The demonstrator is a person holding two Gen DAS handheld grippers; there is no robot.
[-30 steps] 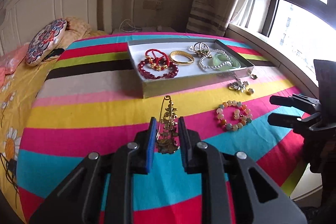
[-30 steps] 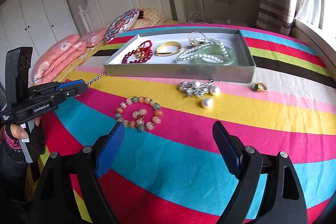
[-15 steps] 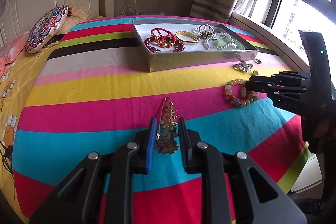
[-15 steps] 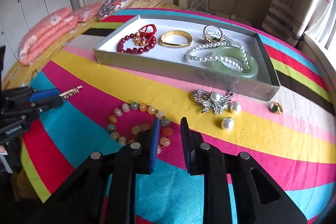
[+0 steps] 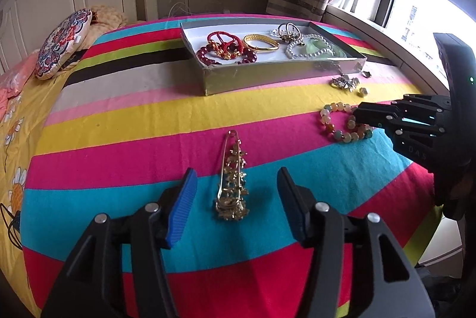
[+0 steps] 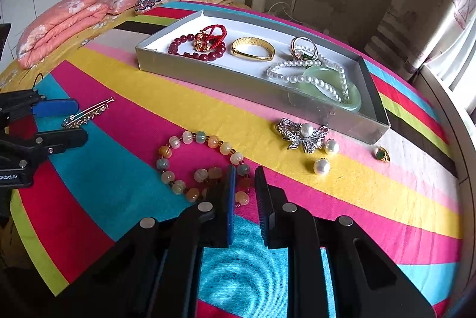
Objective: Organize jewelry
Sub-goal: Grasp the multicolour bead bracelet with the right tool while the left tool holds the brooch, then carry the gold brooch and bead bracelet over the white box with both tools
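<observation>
A gold pin brooch [image 5: 232, 181] lies on the striped bedspread between the fingers of my open left gripper [image 5: 236, 199]; it also shows in the right wrist view [image 6: 87, 113]. My right gripper [image 6: 244, 181] is shut on the near beads of a pastel bead bracelet [image 6: 190, 160], seen from the left too [image 5: 342, 124]. A grey tray [image 6: 208, 71] holds a red bead bracelet [image 6: 196, 45], gold bangle [image 6: 253, 50], pearl necklace [image 6: 297, 73] and jade bangle [image 6: 336, 85].
A silver bow brooch [image 6: 303, 136], two loose pearls [image 6: 322, 166] and a green ring [image 6: 380, 154] lie on the spread in front of the tray. A round cushion [image 5: 62, 44] and a headboard are at the back; a window sill is at the right.
My left gripper has opened and let the gold pin brooch down on the spread. My right gripper has closed and moved onto the bead bracelet.
</observation>
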